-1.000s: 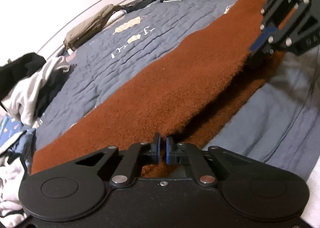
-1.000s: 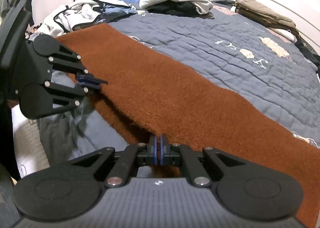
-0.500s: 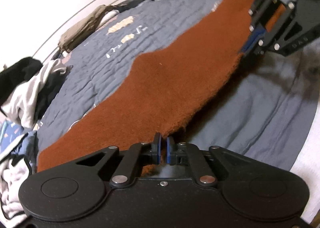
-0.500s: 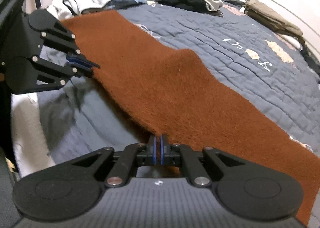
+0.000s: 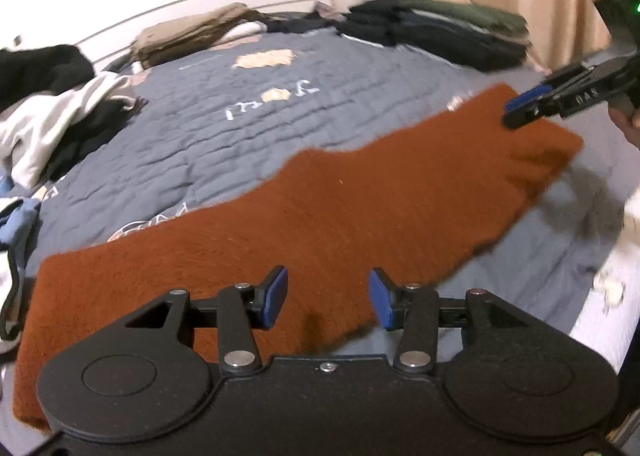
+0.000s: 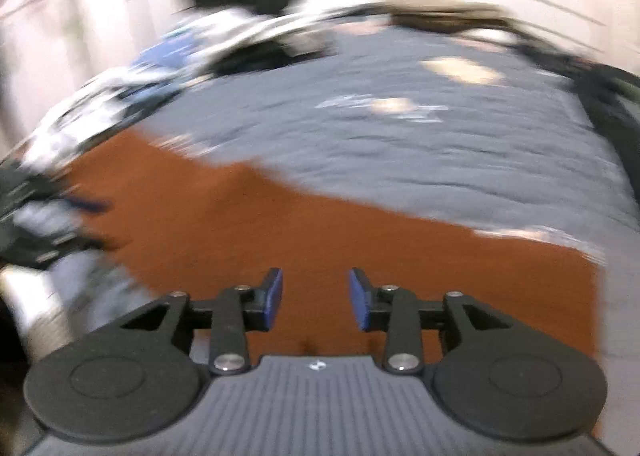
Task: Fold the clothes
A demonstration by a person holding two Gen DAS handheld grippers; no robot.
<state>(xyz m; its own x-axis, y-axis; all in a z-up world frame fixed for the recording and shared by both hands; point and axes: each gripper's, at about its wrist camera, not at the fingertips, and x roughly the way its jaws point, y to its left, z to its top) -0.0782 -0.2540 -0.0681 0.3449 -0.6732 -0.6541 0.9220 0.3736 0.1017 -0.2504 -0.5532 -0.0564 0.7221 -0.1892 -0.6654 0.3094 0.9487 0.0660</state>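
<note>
A long rust-brown fuzzy garment point(image 5: 320, 224) lies flat as a folded strip along the near edge of the bed; it also shows, blurred, in the right wrist view point(image 6: 320, 240). My left gripper point(image 5: 327, 298) is open just above its near edge, holding nothing. My right gripper point(image 6: 314, 298) is open above the garment's other end, holding nothing. The right gripper also appears in the left wrist view point(image 5: 524, 108), over the garment's far right end. The left gripper shows blurred at the left of the right wrist view point(image 6: 60, 216).
The bed has a grey-blue quilt point(image 5: 240, 128) with pale prints. A stack of folded dark clothes point(image 5: 436, 28) sits at the far right. Unfolded clothes lie in a heap point(image 5: 52, 104) at the left, and a tan garment point(image 5: 192, 32) lies by the headboard.
Both grippers were shut on the garment's near edge and have opened and let it go. The garment has dropped flat on the bed. The right wrist view has become motion-blurred.
</note>
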